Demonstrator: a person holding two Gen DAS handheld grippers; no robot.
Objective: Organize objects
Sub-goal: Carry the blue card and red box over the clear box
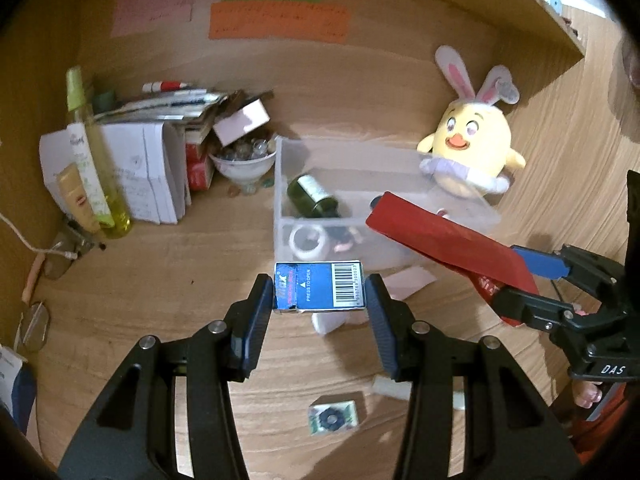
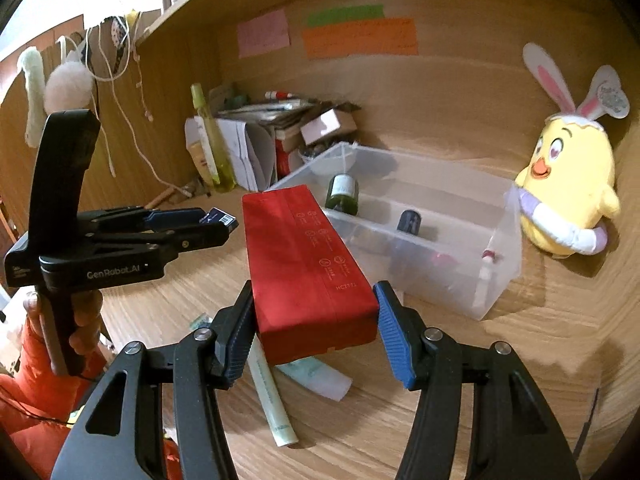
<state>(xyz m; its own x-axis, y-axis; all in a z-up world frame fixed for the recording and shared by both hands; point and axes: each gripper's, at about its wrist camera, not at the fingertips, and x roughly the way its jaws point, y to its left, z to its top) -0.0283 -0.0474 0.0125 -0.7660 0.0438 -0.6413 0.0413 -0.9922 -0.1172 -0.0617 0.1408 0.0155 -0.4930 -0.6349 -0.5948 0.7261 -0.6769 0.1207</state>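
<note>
Left gripper [image 1: 320,292] clamps a blue box [image 1: 319,287] in the air just in front of the clear bin [image 1: 280,184]. Right gripper [image 2: 314,318] holds a red box [image 2: 308,264], its far end over the bin's near rim. Green bottle [image 1: 314,196] lies inside the bin; plush chick [image 1: 472,152] sits behind it.

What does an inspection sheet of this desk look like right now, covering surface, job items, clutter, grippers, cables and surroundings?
Surface: wooden desk, scattered with small items.
Job's things: clear plastic bin holding a dark green bottle and a tape roll; small blue box; long red box.
Clutter: paper stack, yellow spray bottle, bowl of marbles, chick plush, eyeglasses.
Grippers: left gripper shut on small blue box; right gripper shut on long red box.
Cables: white cable at the desk's left edge.
Surroundings: sticky notes on the back panel.
</note>
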